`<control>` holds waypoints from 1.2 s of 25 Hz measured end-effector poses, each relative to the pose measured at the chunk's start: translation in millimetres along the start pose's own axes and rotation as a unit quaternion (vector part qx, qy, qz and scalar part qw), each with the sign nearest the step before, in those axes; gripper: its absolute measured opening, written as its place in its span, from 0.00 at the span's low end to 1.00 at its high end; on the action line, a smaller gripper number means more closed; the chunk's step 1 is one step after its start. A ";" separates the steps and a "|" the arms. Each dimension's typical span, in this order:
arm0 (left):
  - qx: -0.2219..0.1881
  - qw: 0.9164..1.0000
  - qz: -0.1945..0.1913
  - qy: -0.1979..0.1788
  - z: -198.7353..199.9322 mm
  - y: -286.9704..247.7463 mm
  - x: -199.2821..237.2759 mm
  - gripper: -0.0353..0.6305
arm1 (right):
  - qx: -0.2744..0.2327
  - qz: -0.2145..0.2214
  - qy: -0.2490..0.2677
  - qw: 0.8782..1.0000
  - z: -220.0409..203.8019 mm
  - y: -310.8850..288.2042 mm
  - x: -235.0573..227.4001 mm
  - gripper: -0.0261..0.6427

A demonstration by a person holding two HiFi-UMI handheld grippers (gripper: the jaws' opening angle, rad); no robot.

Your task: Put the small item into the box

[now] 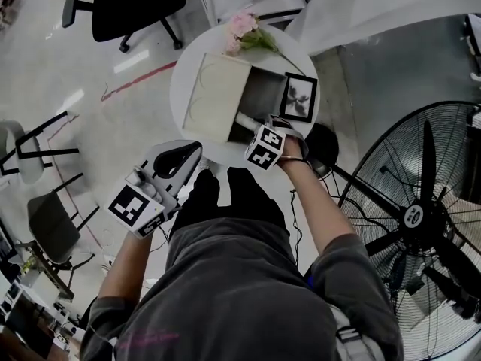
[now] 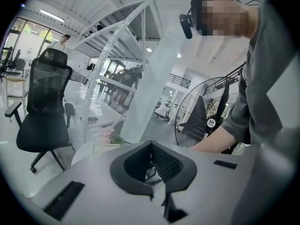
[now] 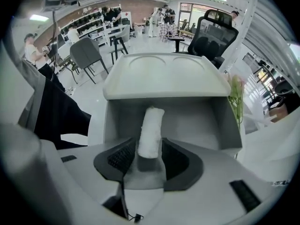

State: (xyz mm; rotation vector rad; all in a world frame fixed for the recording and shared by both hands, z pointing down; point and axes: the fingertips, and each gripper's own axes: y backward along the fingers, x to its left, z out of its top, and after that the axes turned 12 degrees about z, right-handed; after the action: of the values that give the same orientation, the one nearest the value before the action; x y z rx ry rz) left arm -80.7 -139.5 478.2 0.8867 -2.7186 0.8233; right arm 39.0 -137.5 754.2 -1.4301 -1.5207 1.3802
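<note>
An open grey box (image 1: 264, 90) stands on the round white table (image 1: 180, 81), its pale lid (image 1: 214, 98) swung back to the left. My right gripper (image 1: 254, 125) reaches into the box's near side. Seen from the right gripper view, a small white fabric roll (image 3: 151, 129) stands between the jaws of my right gripper (image 3: 150, 156) over the box floor (image 3: 197, 121). The pads stand apart from the roll, so the gripper is open. My left gripper (image 1: 192, 153) hangs off the table at the lower left, shut and empty, and points past the table in its own view (image 2: 151, 161).
A pink flower (image 1: 244, 27) lies at the table's far edge and a framed picture (image 1: 299, 98) sits right of the box. A large floor fan (image 1: 421, 216) stands to the right. A black office chair (image 1: 139, 6) and other chairs (image 1: 52, 228) are on the left.
</note>
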 end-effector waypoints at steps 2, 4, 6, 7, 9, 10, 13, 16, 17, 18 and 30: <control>0.003 1.000 -0.003 -0.001 -0.2 2.5 1.5 0.08 | -0.011 0.002 -0.013 1.000 1.0 3.0 1.7 0.31; 0.001 1.000 -0.004 -0.002 1.7 5.0 3.2 0.08 | -0.029 -0.001 -0.029 0.999 3.3 11.4 1.4 0.31; -0.005 1.000 -0.006 -0.005 5.6 7.0 4.8 0.08 | -0.050 -0.009 -0.047 0.998 6.1 23.7 -1.2 0.31; -0.012 1.000 -0.007 -0.008 9.0 7.7 5.4 0.08 | -0.062 -0.014 -0.056 0.996 7.6 30.7 -2.8 0.31; -0.024 1.000 -0.010 -0.014 15.0 9.4 5.5 0.08 | -0.087 -0.025 -0.075 0.993 10.8 45.9 -5.3 0.31; -0.026 0.999 -0.011 -0.016 16.8 10.8 5.1 0.08 | -0.099 -0.030 -0.084 0.991 12.6 53.8 -5.7 0.31; -0.030 0.999 -0.016 -0.021 22.6 16.2 2.9 0.08 | -0.136 -0.044 -0.106 0.984 20.8 79.2 -4.3 0.30; -0.039 0.999 -0.022 -0.031 31.7 20.8 -0.7 0.08 | -0.176 -0.058 -0.122 0.975 31.8 106.7 -2.2 0.28; -0.041 0.998 -0.024 -0.034 35.0 22.3 -2.4 0.08 | -0.191 -0.062 -0.126 0.971 35.7 116.3 -1.2 0.27; -0.043 0.998 -0.025 -0.037 38.0 24.0 -4.3 0.08 | -0.207 -0.065 -0.130 0.967 39.8 126.2 0.3 0.26; -0.063 0.995 -0.037 -0.069 68.4 49.3 -21.3 0.08 | -0.381 -0.119 -0.158 0.903 76.5 248.0 25.5 0.13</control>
State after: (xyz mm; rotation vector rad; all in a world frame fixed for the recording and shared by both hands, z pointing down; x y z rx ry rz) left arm -91.5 -133.5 392.1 1.0461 -2.7976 0.5885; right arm 36.1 -167.3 495.2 -1.3984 -2.5446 0.9192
